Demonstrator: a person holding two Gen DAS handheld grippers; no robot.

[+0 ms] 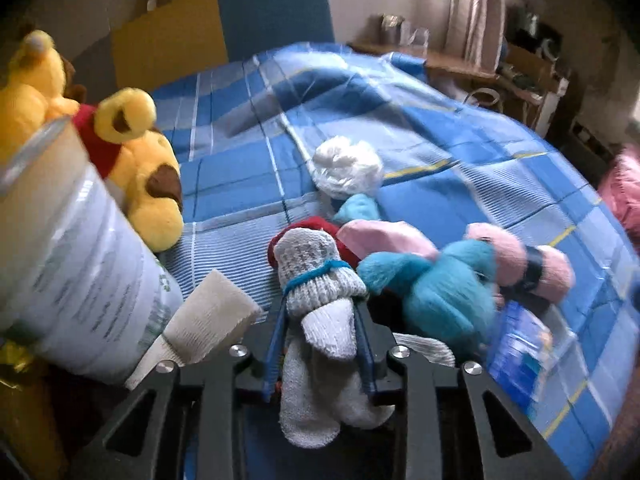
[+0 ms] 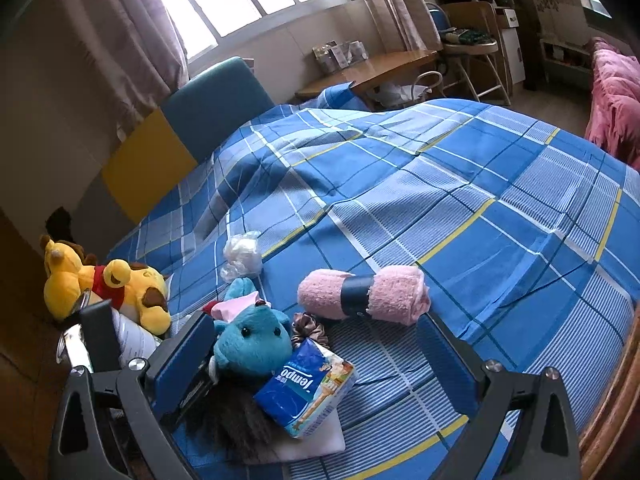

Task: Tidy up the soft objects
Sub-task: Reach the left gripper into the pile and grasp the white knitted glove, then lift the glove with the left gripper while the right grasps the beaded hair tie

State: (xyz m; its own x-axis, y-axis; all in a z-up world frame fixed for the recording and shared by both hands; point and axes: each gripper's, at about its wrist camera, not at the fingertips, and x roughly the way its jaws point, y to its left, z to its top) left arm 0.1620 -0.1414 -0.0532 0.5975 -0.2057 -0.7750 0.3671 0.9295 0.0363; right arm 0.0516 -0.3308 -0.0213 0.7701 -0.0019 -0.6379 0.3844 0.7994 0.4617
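At the lower centre of the left wrist view, one grey-white knitted sock bundle (image 1: 320, 300), tied round with a blue strand, sits between the blue pads of the left gripper (image 1: 322, 340); its jaws stand narrow and press on the bundle from both sides, with the loose sock end hanging down toward the bottom edge. Touching the bundle on the right is one turquoise plush toy (image 1: 436, 280) with a pink cap, and behind the bundle a red piece of fabric (image 1: 316, 226) shows. Right of the plush lies one rolled pink towel (image 1: 520, 260) bound by a dark band. Above them, mid-frame, is one white crumpled plastic bag (image 1: 346, 168). In the lower right is one blue tissue pack (image 1: 520, 344), blurred. At the left edge are one white printed cylinder (image 1: 92, 272) and, behind it, one yellow bear plush (image 1: 136, 160) with a red collar; a pale flat wedge (image 1: 212, 316) leans by the cylinder.

In the right wrist view the right gripper (image 2: 320, 360) has its jaws spread wide at the lower corners of the frame, holding nothing; between them lie the tissue pack (image 2: 308, 388), the turquoise plush (image 2: 252, 344), one dark furry piece (image 2: 236, 420) and one satin scrunchie (image 2: 308, 326). The towel (image 2: 364, 296) lies just above, the bag (image 2: 242, 258) further up left, the bear (image 2: 108, 292) at the left edge. Everything rests on one bed (image 2: 480, 208) with a blue checked cover
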